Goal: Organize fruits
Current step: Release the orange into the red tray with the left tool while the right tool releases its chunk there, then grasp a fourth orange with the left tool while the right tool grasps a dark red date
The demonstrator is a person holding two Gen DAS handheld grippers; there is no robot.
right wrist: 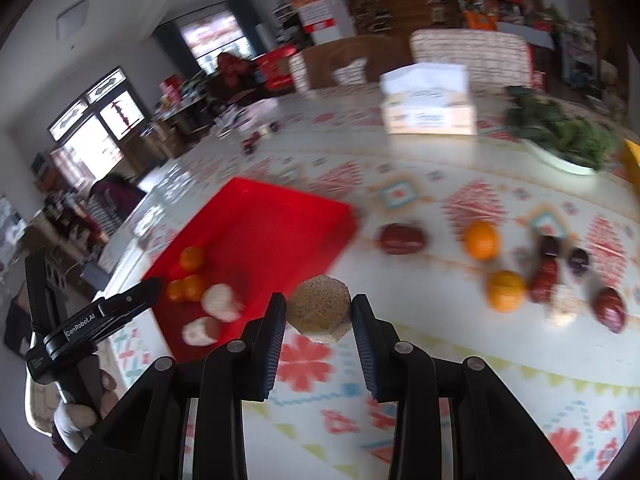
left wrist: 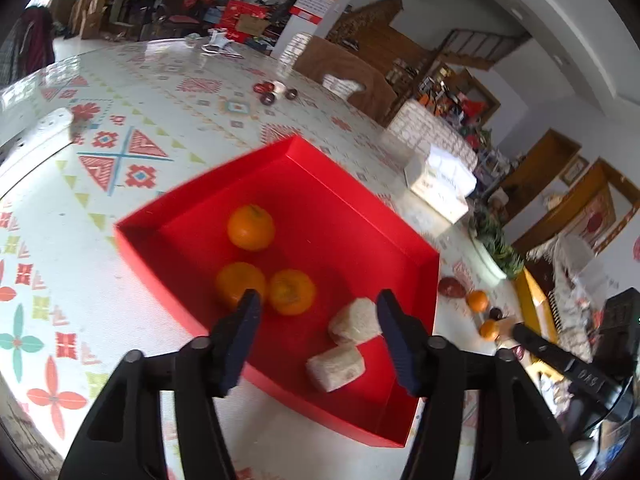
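The left gripper [left wrist: 316, 306] hangs over the shallow red cardboard tray [left wrist: 360, 216] with its fingers spread wide and nothing between them. Inside the tray lie three round oranges [left wrist: 251, 227], two of them touching each other near the left finger, the third a little apart toward the far side. Two pale, grainy puffed-rice blocks [left wrist: 355, 325] sit in the near corner of the tray, one just beside the other.

The right gripper [right wrist: 319, 312] is above the worktop [right wrist: 440, 360], which is covered in a white cloth printed with red and teal geometric and flower patterns, just to the right of the tray. Its fingers are closed to a narrow gap on a tan, many-sided puffed-rice cake [right wrist: 320, 312], both pads touching its sides.

Further right on the worktop, loose fruit is scattered: two more oranges [right wrist: 481, 240], several dark red oval dates [right wrist: 401, 238] and a couple of small dark purple round fruits [right wrist: 578, 261], blurred. Beyond them stand a white tissue box [right wrist: 427, 101] and a white dish of leafy greens [right wrist: 568, 136].
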